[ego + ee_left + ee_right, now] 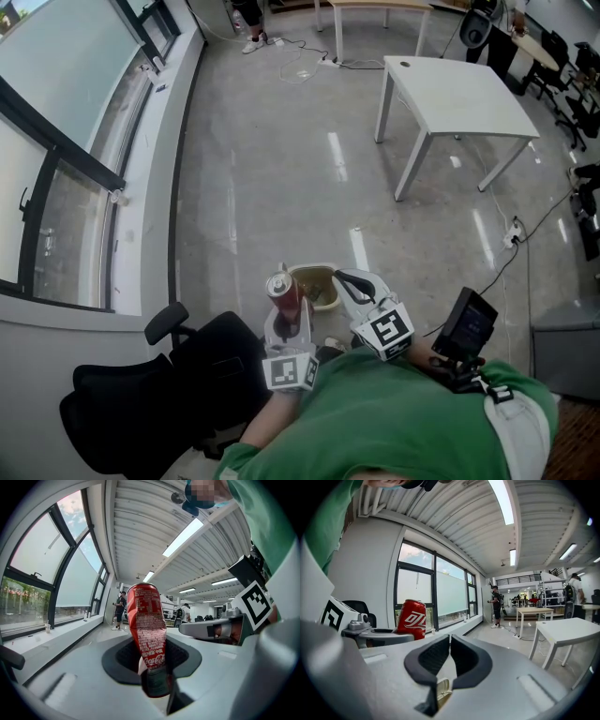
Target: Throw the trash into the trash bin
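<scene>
The left gripper (285, 322) is gripping the upright red cola can (146, 620) between its pads, just left of the floor-standing trash bin (315, 270). The right gripper (449, 639) is carrying its jaws practically together, seemingly empty.

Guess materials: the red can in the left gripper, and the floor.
Can: thin metal, probably aluminium, with glossy red print; its wall looks creased and squeezed. Floor: likely polished concrete, grey and glossy; bright streaks reflect off it.

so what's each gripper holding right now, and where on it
The left gripper clamps a red Coca-Cola can by its lower body. The right gripper holds nothing; its jaws are together.
</scene>
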The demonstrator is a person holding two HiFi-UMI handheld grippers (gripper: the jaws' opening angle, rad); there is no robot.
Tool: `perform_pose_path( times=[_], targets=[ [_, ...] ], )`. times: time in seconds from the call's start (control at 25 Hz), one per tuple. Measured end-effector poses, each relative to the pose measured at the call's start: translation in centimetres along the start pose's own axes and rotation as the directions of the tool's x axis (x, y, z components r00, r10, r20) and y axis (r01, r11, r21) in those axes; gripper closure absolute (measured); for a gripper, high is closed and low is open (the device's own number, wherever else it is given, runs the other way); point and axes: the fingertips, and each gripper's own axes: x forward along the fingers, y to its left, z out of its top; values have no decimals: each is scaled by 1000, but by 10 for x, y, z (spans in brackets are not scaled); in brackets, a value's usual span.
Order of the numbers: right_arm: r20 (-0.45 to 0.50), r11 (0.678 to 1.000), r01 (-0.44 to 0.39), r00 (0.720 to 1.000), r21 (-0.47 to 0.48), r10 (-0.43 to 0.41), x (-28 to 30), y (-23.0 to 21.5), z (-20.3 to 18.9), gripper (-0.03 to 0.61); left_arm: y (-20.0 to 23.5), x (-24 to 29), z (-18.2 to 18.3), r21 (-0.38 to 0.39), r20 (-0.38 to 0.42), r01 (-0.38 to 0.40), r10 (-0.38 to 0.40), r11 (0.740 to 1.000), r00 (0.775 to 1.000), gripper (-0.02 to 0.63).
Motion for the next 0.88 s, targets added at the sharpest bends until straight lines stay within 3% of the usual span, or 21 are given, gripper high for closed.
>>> perform_pose_path(
  times=[0.24, 0.48, 0.88],
  targets=[
    [-17, 999, -28, 999, 22, 28, 11, -22, -11, 563, -5, 20, -13, 1, -50, -31, 31, 1000, 998, 502],
    [-95, 996, -61, 993, 63, 67, 24, -36, -38, 563, -7, 36, -36, 16, -104, -55, 56, 998, 993, 502],
    [-202, 990, -109, 971, 94, 126, 48, -46, -91, 563, 4, 52, -92, 22, -242, -98, 100, 995, 965, 502]
  ],
)
